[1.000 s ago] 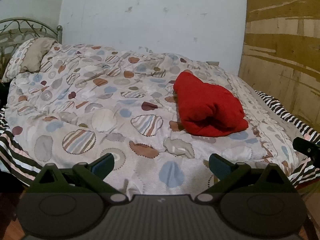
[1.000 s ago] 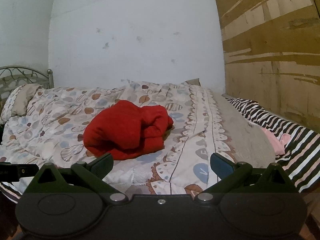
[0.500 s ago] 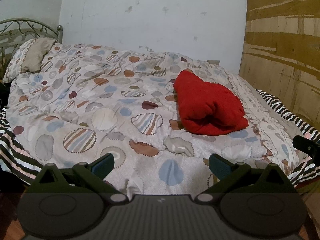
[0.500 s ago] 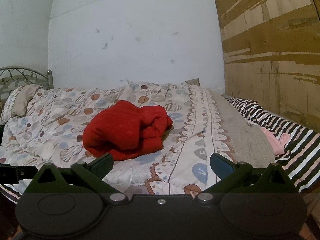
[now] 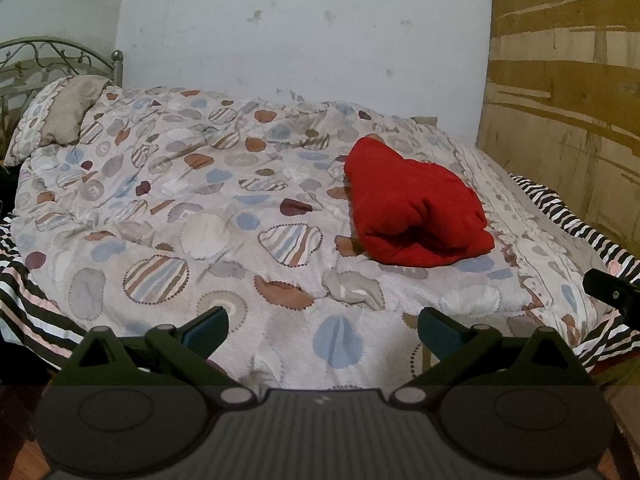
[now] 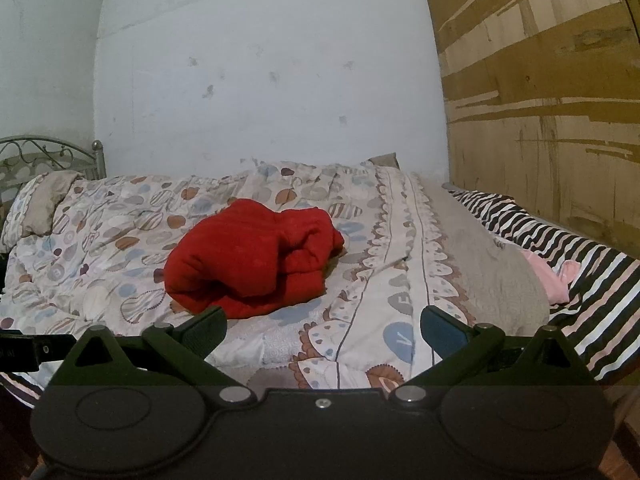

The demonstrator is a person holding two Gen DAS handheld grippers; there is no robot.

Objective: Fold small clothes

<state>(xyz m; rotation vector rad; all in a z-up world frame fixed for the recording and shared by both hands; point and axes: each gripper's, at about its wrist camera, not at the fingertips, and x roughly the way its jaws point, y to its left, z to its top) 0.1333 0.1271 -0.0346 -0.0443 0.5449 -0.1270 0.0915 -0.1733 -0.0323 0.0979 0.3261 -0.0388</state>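
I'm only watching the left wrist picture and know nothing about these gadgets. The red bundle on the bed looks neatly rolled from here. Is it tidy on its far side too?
Observer: No. In the right wrist view the red garment shows loose, bunched folds on that side.
Operator: Anything else lying over there?
Observer: Yes, a pink cloth rests on the striped sheet.
Operator: Is the other tool holding something?
Observer: No. The right gripper is open with nothing between its fingers, short of the garment.
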